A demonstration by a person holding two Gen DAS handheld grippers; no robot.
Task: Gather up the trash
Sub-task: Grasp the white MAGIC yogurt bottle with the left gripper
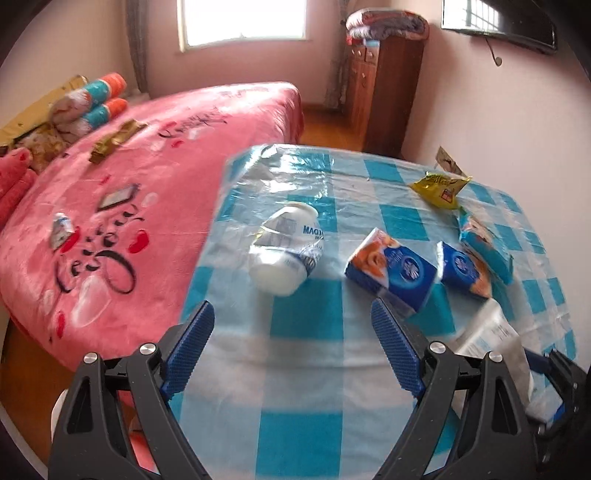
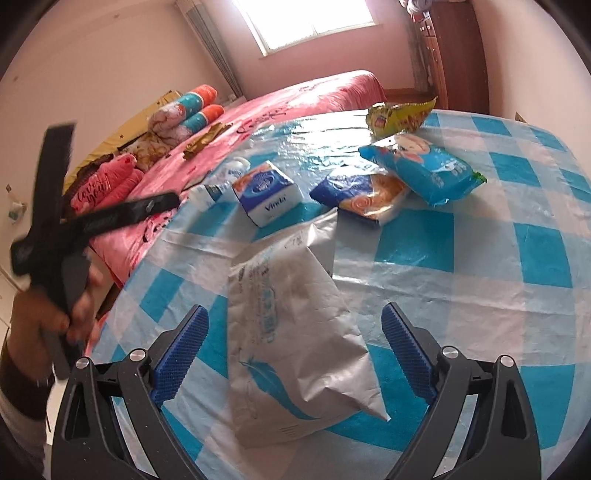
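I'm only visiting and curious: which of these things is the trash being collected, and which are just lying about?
Trash, on the checked table:
white bottle
grey mailer bag
tissue packs
yellow wrapper
blue snack bag

Lying about:
pink bed
rolled quilts
wooden cabinet

Pink bed (image 1: 155,155), wooden cabinet (image 1: 384,92), window (image 1: 242,20)

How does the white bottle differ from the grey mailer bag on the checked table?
The white bottle is a rounded, crushed container lying on its side; the grey mailer bag is a flat, creased pouch. The bottle lies ahead of the open left gripper; the bag lies between the open right gripper's fingers, ungripped. Both rest on the table.
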